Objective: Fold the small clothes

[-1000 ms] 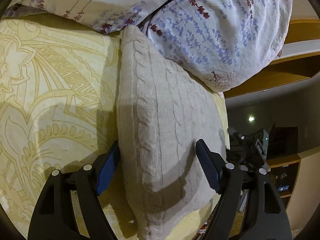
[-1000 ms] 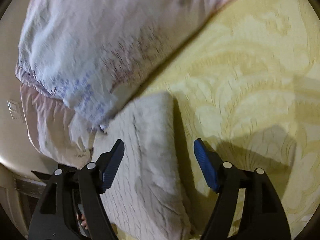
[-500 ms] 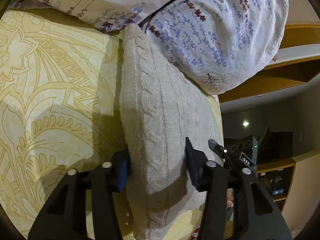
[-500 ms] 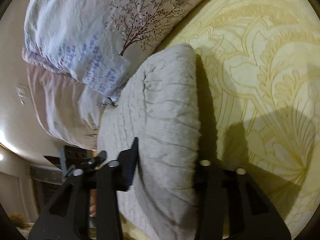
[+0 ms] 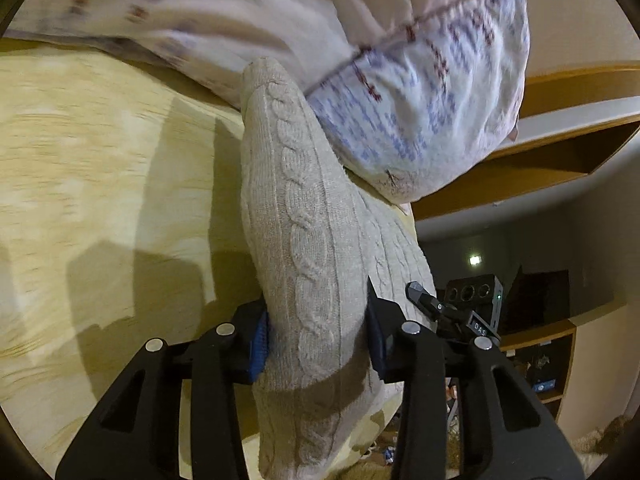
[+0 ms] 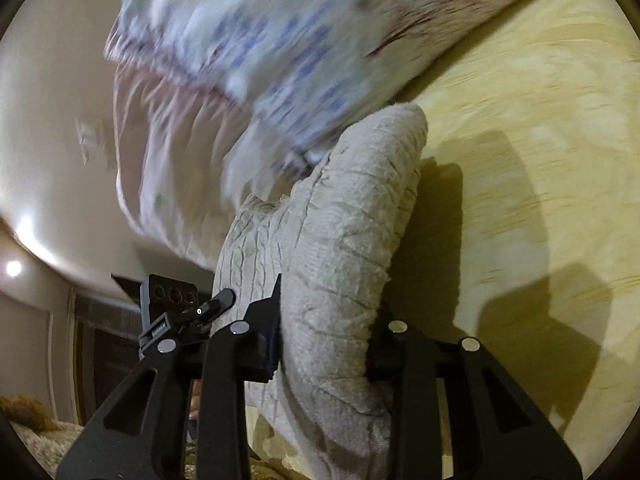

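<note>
A beige cable-knit sweater (image 5: pixel 304 216) lies folded on a yellow patterned bedspread (image 5: pixel 100 168). My left gripper (image 5: pixel 316 344) is shut on one end of it, and the cloth bunches up between the blue pads. My right gripper (image 6: pixel 324 332) is shut on the other end of the sweater (image 6: pixel 344 240), lifting a thick ridge of it off the bed. Each gripper's far side shows in the other's view, beyond the sweater.
A floral white-and-purple pillow (image 5: pixel 420 92) presses against the sweater's far side; it also shows in the right wrist view (image 6: pixel 280 60). A wooden headboard shelf (image 5: pixel 560 152) and a dark room lie past the bed edge. The bedspread (image 6: pixel 540 160) stretches away on the open side.
Both grippers went from open and astride the sweater to shut on it. The gripped edge has risen off the bed, and the views have tilted with motion blur.
</note>
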A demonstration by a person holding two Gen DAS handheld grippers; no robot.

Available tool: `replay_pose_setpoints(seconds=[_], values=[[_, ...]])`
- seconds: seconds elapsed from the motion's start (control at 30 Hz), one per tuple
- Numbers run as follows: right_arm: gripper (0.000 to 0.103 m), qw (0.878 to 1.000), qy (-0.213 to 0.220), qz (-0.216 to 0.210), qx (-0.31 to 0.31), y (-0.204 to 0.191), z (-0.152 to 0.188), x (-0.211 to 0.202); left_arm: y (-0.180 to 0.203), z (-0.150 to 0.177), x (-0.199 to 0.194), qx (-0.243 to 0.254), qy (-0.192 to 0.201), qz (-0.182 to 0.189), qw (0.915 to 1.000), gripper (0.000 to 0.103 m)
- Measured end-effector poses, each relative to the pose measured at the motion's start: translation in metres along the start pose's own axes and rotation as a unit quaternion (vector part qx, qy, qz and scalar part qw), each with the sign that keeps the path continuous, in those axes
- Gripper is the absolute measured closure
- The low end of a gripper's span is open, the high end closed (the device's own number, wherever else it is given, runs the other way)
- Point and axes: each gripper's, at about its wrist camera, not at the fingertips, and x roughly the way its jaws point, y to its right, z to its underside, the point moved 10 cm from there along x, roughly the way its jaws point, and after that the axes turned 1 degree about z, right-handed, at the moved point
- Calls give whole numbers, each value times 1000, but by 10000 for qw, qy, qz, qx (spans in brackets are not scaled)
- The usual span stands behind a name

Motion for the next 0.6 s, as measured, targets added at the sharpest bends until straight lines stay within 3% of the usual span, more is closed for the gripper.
replay_pose_setpoints(seconds=[0.13, 0.23, 0.27, 0.4, 0.53, 0.6], values=[[74, 9989, -169, 222, -378, -11, 15, 27, -30, -1, -25, 1, 141, -354, 9993, 63], [70, 9954, -408, 817, -291, 10, 28, 51, -65, 0, -18, -282, 143, -816, 9962, 60], [69, 9960, -400, 778, -169, 15, 29, 53, -70, 1, -17, -361, 174, -809, 9959, 56], [57, 9958, -385, 823, -137, 14, 25, 44, -67, 0, -12, -219, 332, -1004, 9942, 51], [56, 9969, 3, 789, -77, 14, 12, 23, -53, -3, -20, 170, 463, -1460, 9881, 50], [56, 9965, 148, 818, -28, 16, 3, 18, -44, -7, -31, 516, 728, -1760, 9803, 49]])
